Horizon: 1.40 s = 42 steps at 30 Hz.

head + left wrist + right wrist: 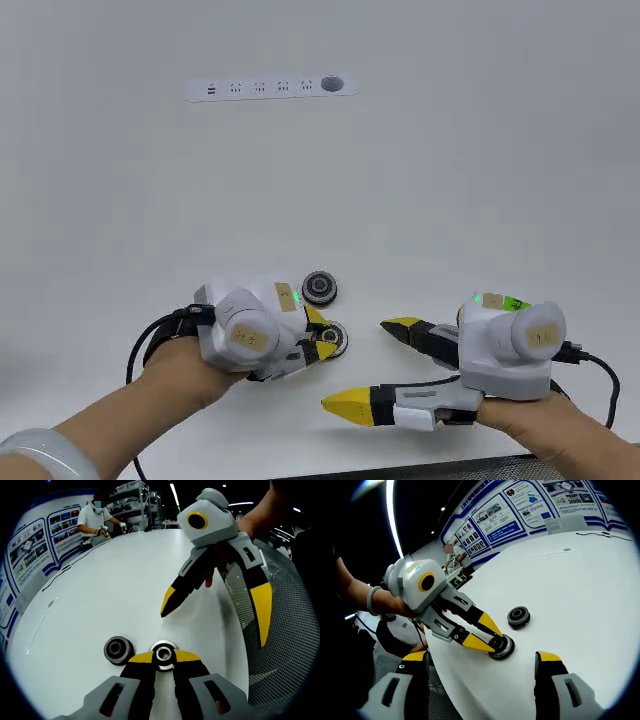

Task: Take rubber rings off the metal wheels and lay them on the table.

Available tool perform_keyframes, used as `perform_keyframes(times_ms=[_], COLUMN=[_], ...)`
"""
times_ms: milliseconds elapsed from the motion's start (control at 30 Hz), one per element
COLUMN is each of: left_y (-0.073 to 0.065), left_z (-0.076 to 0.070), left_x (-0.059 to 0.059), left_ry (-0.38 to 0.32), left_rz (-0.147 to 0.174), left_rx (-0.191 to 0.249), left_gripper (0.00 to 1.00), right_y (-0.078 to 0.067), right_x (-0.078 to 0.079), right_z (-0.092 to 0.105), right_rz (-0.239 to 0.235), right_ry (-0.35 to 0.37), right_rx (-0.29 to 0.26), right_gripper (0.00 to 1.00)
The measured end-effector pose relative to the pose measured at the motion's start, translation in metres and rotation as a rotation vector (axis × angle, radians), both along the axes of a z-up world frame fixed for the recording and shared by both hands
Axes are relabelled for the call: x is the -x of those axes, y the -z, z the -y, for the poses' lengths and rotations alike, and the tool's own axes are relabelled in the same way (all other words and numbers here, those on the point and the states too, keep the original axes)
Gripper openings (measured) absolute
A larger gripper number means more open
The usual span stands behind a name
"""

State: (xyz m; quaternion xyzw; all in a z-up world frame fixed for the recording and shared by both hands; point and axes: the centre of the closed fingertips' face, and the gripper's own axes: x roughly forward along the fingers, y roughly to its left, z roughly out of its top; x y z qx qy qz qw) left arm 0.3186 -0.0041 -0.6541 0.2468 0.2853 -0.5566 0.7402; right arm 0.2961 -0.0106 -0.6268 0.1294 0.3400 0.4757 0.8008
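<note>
**A:** Head view first. What lies on the surface?

**B:** The surface is white, smooth and matte. Two round wheels sit just below centre: a silvery wheel and, just above it, a dark wheel with a matte black outer ring. One long white power strip lies toward the upper left.

**A:** And the grippers?

**B:** Two, both grey plastic with black jaws tipped in yellow. The left gripper, at lower left, is clamped on the silvery wheel. The right gripper, at lower right, has its jaws wide apart and holds nothing.

**A:** Left gripper view?

**B:** At bottom centre the left gripper presses its yellow tips against both sides of the silvery wheel, which has a shiny rim. The dark wheel lies just left of it, not touching. The right gripper spreads open at upper right, and a dark mesh runs down the right edge.

**A:** Right gripper view?

**B:** The right gripper rises from the bottom, jaws apart. Between them, the left gripper pinches the silvery wheel. The dark wheel rests just above it.
</note>
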Motion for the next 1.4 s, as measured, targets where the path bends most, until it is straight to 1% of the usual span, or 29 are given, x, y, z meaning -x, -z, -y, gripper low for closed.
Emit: perform_keyframes(times_ms=[67, 200, 267, 433, 467, 533, 700, 900, 1033, 1167, 1233, 1400], left_y=[0.000, 0.000, 0.000, 0.000, 0.000, 0.000, -0.001, -0.001, 0.000, 0.000, 0.000, 0.000], left_z=[0.000, 0.000, 0.000, 0.000, 0.000, 0.000, 0.000, 0.000, 0.000, 0.000, 0.000, 0.000], left_x=[0.000, 0.000, 0.000, 0.000, 0.000, 0.000, 0.001, 0.000, 0.000, 0.000, 0.000, 0.000], left_ry=[0.000, 0.002, 0.004, 0.003, 0.004, 0.004, 0.007, 0.011, 0.011, 0.014, 0.014, 0.016], left_rz=[0.001, 0.002, 0.002, 0.000, 0.000, -0.001, -0.002, -0.003, -0.004, -0.005, -0.005, -0.005], left_rx=[0.001, 0.002, 0.002, 0.006, 0.007, 0.008, 0.008, 0.009, 0.011, 0.012, 0.013, 0.014], left_gripper=[0.13, 0.13, 0.13, 0.13, 0.13, 0.13, 0.13, 0.13, 0.13, 0.13, 0.13, 0.13], right_y=[-0.001, 0.000, -0.001, -0.003, -0.003, -0.005, -0.005, -0.004, -0.005, -0.004, -0.003, -0.001], right_x=[-0.002, -0.006, -0.007, -0.013, -0.014, -0.014, -0.015, -0.014, -0.015, -0.015, -0.013, -0.007], right_z=[-0.001, -0.003, -0.004, -0.008, -0.009, -0.011, -0.018, -0.024, -0.026, -0.026, -0.027, -0.030], right_rz=[-0.019, -0.043, -0.066, -0.107, -0.125, -0.131, -0.150, -0.186, -0.199, -0.222, -0.241, -0.263], right_ry=[0.016, 0.033, 0.043, 0.080, 0.085, 0.085, 0.074, 0.062, 0.056, 0.048, 0.038, 0.015], right_rx=[-0.022, -0.045, -0.058, -0.112, -0.126, -0.139, -0.154, -0.172, -0.179, -0.181, -0.179, -0.177], right_gripper=[0.87, 0.86, 0.85, 0.85, 0.85, 0.84, 0.84, 0.84, 0.84, 0.83, 0.83, 0.82])
